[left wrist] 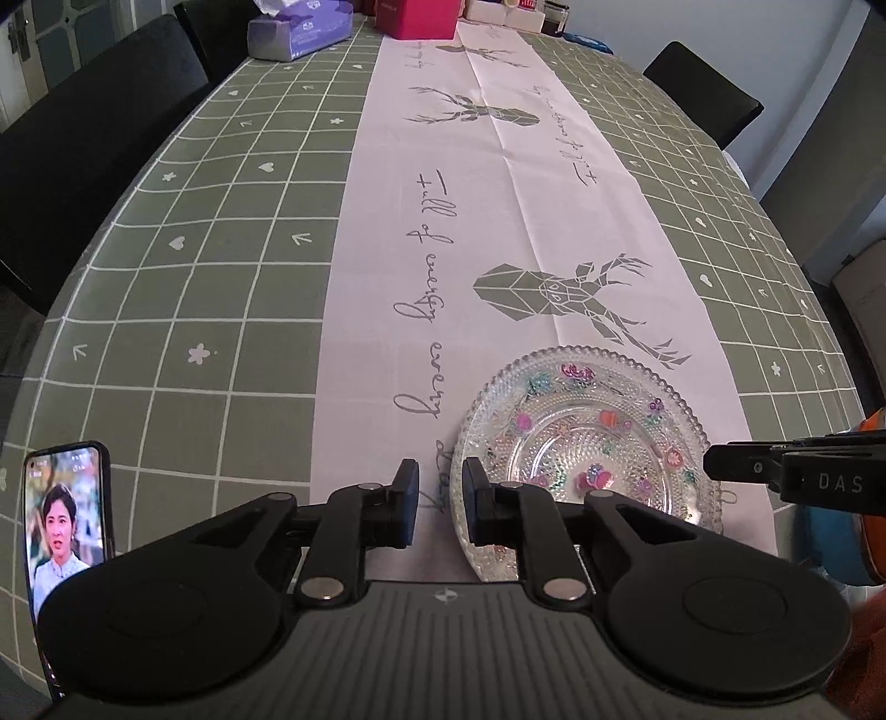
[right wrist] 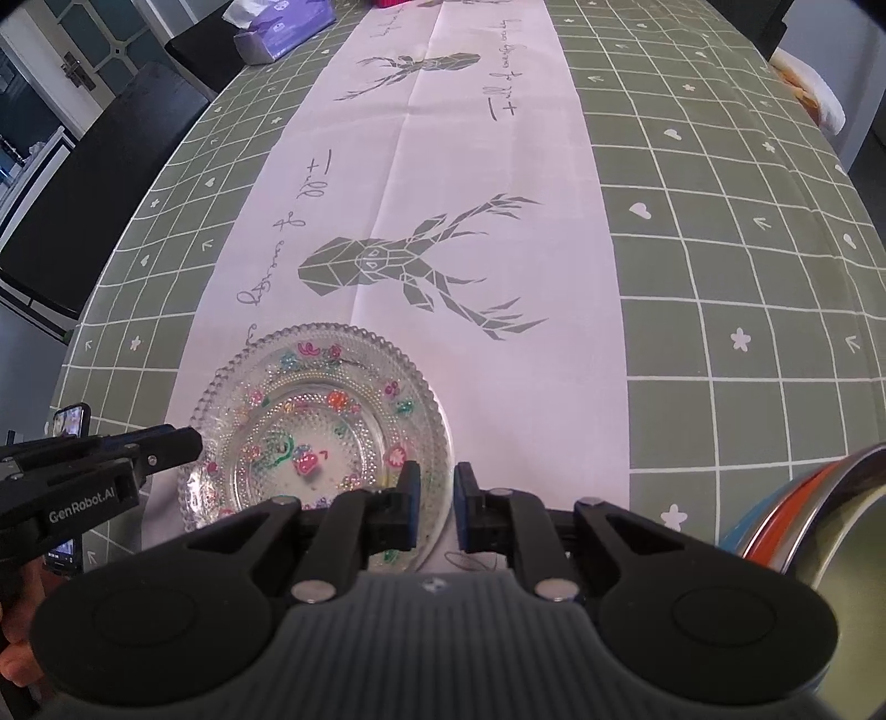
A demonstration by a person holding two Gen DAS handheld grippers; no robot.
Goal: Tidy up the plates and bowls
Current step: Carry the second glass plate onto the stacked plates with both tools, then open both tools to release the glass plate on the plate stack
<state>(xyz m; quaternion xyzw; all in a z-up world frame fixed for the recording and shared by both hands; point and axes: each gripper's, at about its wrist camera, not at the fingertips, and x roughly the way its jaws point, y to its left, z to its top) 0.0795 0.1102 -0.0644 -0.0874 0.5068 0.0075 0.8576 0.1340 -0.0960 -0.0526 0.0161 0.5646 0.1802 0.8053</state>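
A clear glass plate [left wrist: 587, 443] with painted flowers and a beaded rim lies flat on the pale runner at the near end of the table [left wrist: 221, 232], and both tools flank it. The left claw [left wrist: 438, 501] sits at the plate's left rim with its jaws parted by a narrow gap; the rim appears to run just beside or under the right-hand finger, but nothing is pinched between them. The right claw [right wrist: 437, 507] mirrors it at the plate's right edge, jaws likewise apart and empty, the rim passing by its left finger.

That symmetric placement reads as a setup for lifting the plate by 2 opposite edges (sensible for slippery glass). A stack of coloured bowls [right wrist: 803, 520] waits at the right, partly cut off by the right wrist view, and probably marks where dishes are gathered. A phone [left wrist: 69, 526] playing video stands at the left table edge, well apart from the plate. A tissue pack [left wrist: 302, 27] sits at the far end.
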